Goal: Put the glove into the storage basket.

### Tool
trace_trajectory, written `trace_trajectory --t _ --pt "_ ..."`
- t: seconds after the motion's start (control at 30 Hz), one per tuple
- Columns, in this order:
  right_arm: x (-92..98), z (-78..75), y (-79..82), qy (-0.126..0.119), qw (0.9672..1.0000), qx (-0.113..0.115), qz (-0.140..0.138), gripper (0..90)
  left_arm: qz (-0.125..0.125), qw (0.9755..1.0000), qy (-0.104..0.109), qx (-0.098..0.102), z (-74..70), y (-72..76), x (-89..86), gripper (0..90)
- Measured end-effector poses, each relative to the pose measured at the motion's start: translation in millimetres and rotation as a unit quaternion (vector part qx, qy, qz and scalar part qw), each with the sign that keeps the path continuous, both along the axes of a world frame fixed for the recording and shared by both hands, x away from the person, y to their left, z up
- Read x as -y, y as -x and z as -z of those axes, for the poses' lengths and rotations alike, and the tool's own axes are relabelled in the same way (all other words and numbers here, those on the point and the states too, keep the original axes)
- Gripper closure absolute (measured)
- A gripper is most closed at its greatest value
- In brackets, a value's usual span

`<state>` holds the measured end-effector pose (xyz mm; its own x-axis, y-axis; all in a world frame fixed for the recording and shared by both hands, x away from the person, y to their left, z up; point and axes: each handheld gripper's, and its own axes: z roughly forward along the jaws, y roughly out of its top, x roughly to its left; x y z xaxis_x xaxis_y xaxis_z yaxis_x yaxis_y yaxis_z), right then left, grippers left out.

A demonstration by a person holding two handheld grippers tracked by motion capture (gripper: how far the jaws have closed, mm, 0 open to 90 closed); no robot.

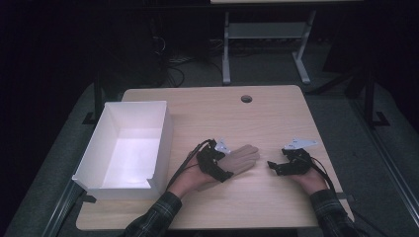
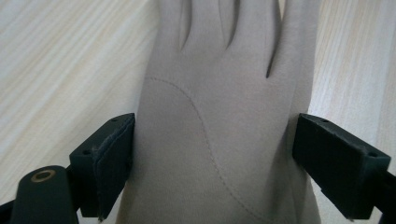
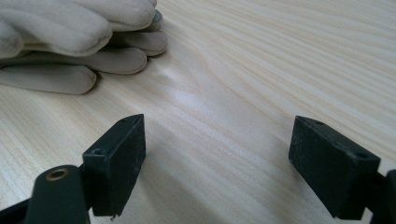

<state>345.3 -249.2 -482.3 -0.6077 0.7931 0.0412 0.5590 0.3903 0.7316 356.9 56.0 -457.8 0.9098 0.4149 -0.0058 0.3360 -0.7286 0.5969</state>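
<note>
Item: beige fabric glove (image 1: 242, 159). Lies flat on the light wood table (image 1: 267, 113), near the middle of its width and closer to the near edge than the far one. Its finger ends point toward the far right corner; its cuff end lies under the left gripper. In the right gripper view the glove (image 3: 70, 46) shows stacked layers of fabric fingers, one over another. A curved seam line runs across the glove (image 2: 219, 121) in the left gripper view.

Item: left gripper (image 1: 217, 165). Black, held in the person's left hand, over the cuff end of the glove. In the left gripper view its fingers (image 2: 105, 163) stand spread, one at each side of the glove. The left one sits at the fabric's edge without visibly pressing it in; the right one stands just clear of the edge. The glove lies between them, not pinched.

Item: right gripper (image 1: 276, 167). Black, held in the person's right hand, near the table's right edge, apart from the glove. Its fingers (image 3: 116, 163) are spread wide over bare wood, with nothing between them.

Item: white open box (image 1: 106, 148). Rectangular, standing along the table's left edge, well apart from the glove.
</note>
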Motion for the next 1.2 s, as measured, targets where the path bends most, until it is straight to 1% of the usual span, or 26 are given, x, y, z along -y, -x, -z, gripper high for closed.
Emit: trace_trajectory --t 0.07,0.23,0.27,0.3,0.4,0.43,0.47,0.57,0.6,0.63,0.73,0.8,0.83,0.87,0.93,1.0,1.13,1.2 --pt "0.0 0.0 0.0 0.0 1.0 0.0 0.0 18.4 0.0 1.0 0.001 -0.004 1.8 -0.1 -0.1 13.5" --pt "0.0 0.0 0.0 0.0 1.0 0.0 0.0 18.4 0.004 0.9999 0.008 -0.006 3.7 0.2 -1.6 15.1" --pt "0.0 0.0 0.0 0.0 1.0 0.0 0.0 18.4 0.007 0.9999 0.008 -0.008 3.5 0.1 -1.9 17.6" --pt "0.0 0.0 0.0 0.0 1.0 0.0 0.0 18.4 0.006 0.9998 0.014 -0.009 3.7 1.1 -2.0 19.7" --pt "0.0 0.0 0.0 0.0 1.0 0.0 0.0 18.4 0.011 0.9998 0.013 -0.012 2.9 1.2 -3.1 24.7" --pt "0.0 0.0 0.0 0.0 1.0 0.0 0.0 18.4 0.014 0.9997 0.014 -0.015 2.5 1.5 -3.5 27.0" --pt "0.0 0.0 0.0 0.0 1.0 0.0 0.0 18.4 0.018 0.9996 0.016 -0.017 2.0 2.2 -3.6 31.4" --pt "0.0 0.0 0.1 0.0 1.0 0.0 0.0 18.4 0.025 0.9993 0.017 -0.023 0.5 3.8 -3.1 40.8" --pt "0.0 0.0 0.0 0.0 1.0 0.0 0.0 18.4 0.029 0.9991 0.017 -0.028 -0.2 4.1 -3.1 44.2" --pt "0.0 -0.2 0.1 0.002 1.0 -0.001 0.0 18.4 0.031 0.9988 0.021 -0.033 -0.5 4.4 -3.0 49.5" --pt "-0.4 0.0 0.2 0.001 1.0 0.0 0.002 18.4 0.029 0.9979 0.025 -0.052 -1.5 5.0 -2.4 60.4" --pt "-0.5 -0.1 0.3 0.001 1.0 0.0 0.002 18.4 0.028 0.9975 0.024 -0.06 -2.2 5.1 -1.8 64.8" --pt "-0.5 -0.1 0.3 0.001 1.0 -0.001 0.002 18.4 0.024 0.9973 0.025 -0.065 -2.4 4.7 -1.8 66.3" --pt "-0.6 -0.1 0.3 0.001 1.0 0.0 0.002 18.4 0.026 0.9971 0.022 -0.068 -2.9 4.0 -2.3 67.4" --pt "-0.6 -0.1 0.2 0.001 1.0 0.0 0.002 18.4 0.021 0.9967 0.029 -0.073 -2.9 4.0 -2.4 68.5" --pt "-0.5 -0.2 0.2 0.001 1.0 0.0 0.002 18.4 0.019 0.9964 0.027 -0.078 -4.5 3.1 -3.0 68.9" --pt "-0.5 -0.2 0.2 0.001 1.0 -0.001 0.002 18.4 0.011 0.9956 0.031 -0.087 -11.6 4.0 -2.3 69.0" --pt "-0.5 -0.2 0.2 0.001 1.0 -0.001 0.002 18.4 0.011 0.9955 0.034 -0.088 -15.9 4.2 -2.6 69.0"
